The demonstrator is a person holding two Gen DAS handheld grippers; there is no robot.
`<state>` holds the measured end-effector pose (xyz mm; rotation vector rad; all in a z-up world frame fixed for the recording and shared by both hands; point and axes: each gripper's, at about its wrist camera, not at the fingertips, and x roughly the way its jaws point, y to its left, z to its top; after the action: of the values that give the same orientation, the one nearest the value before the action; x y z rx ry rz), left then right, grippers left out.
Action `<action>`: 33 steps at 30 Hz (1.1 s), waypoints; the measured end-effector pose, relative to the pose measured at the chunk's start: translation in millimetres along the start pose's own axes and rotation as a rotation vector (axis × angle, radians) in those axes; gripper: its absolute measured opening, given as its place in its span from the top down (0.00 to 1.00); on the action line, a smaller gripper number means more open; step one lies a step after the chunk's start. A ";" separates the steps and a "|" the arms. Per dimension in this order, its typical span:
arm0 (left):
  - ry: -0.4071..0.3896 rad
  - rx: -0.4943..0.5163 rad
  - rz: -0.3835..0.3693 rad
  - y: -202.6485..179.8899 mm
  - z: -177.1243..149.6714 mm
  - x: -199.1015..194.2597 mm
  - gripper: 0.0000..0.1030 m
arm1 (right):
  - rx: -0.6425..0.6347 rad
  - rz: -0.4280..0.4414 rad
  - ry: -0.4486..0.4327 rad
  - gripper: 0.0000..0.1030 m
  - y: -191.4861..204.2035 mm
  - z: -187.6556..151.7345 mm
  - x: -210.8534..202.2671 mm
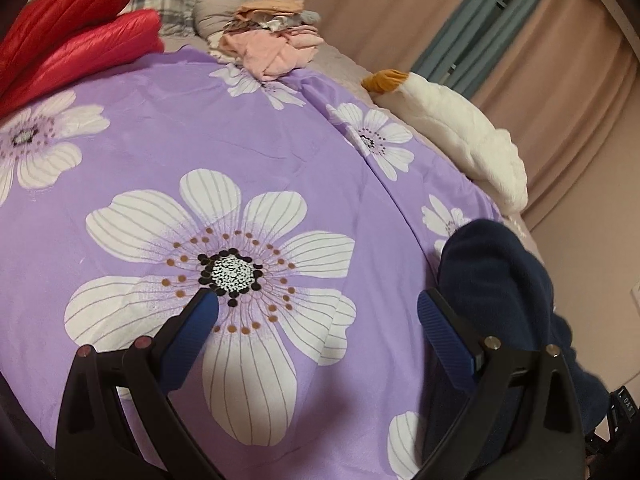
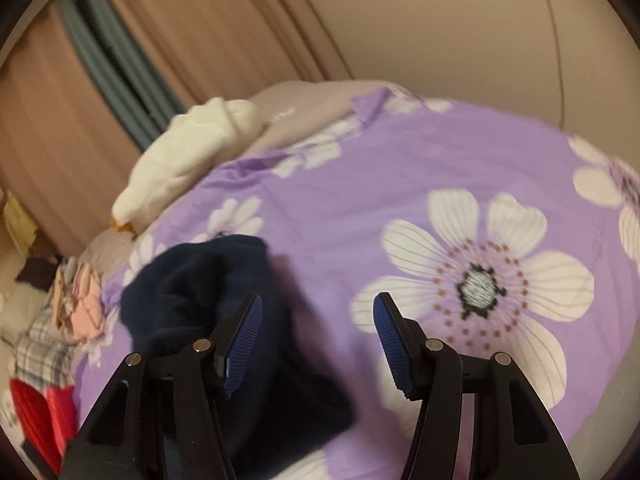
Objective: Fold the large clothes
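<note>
A purple bedsheet [image 1: 168,148] printed with large white flowers is spread over a bed. On it a dark navy garment [image 2: 208,280] is bunched in a crumpled heap.

In the left wrist view, the left gripper [image 1: 318,312] is seen with its jaws standing wide apart, nothing gripped between them. The gap between the blue pads is filled only by the flowered sheet. The navy garment [image 1: 496,276] lies beyond and outside the right-hand jaw, rising behind that finger; whether the cloth touches the finger's outer side cannot be told.

In the right wrist view, the right gripper [image 2: 318,344] is likewise shown open, its jaws parted. The navy garment is placed mostly to the left, behind and below the left-hand jaw, and part of it reaches into the lower gap between the jaws. The pads are not pressed on it. The right-hand jaw is set over a white flower of the sheet.

Farther off, a white plush toy [image 1: 452,136] is laid along the bed's edge by the pink curtains [image 1: 560,92]. A pile of pale pink clothes [image 1: 272,40] is stacked at the sheet's far end, and a red quilted jacket [image 1: 68,36] is seen beside it.
</note>
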<state>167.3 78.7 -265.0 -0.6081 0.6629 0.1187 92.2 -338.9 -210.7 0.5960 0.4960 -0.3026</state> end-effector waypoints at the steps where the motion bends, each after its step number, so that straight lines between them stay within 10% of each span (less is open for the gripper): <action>1: 0.001 -0.012 -0.002 2.2 1.7 -0.6 0.03 | -0.004 0.001 -0.014 0.43 11.2 2.3 -3.0; 9: 0.013 -0.067 0.007 16.6 10.2 -0.3 0.03 | -0.062 0.043 -0.093 0.43 74.9 12.7 17.2; 16: 0.025 -0.026 0.005 21.4 13.4 -6.5 0.03 | -0.188 -0.345 -0.066 0.61 36.9 -43.8 98.7; 21: 0.016 0.029 0.045 20.5 10.3 -6.4 0.03 | 0.003 -0.271 -0.046 0.55 -29.2 -46.6 105.0; 33: 0.061 0.107 0.080 -5.1 -9.5 18.7 0.03 | -0.062 -0.253 -0.067 0.53 -19.8 -50.9 101.6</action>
<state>178.3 67.6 -279.8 -0.4839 0.7480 0.1384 151.5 -337.0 -309.7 0.4609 0.5155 -0.5439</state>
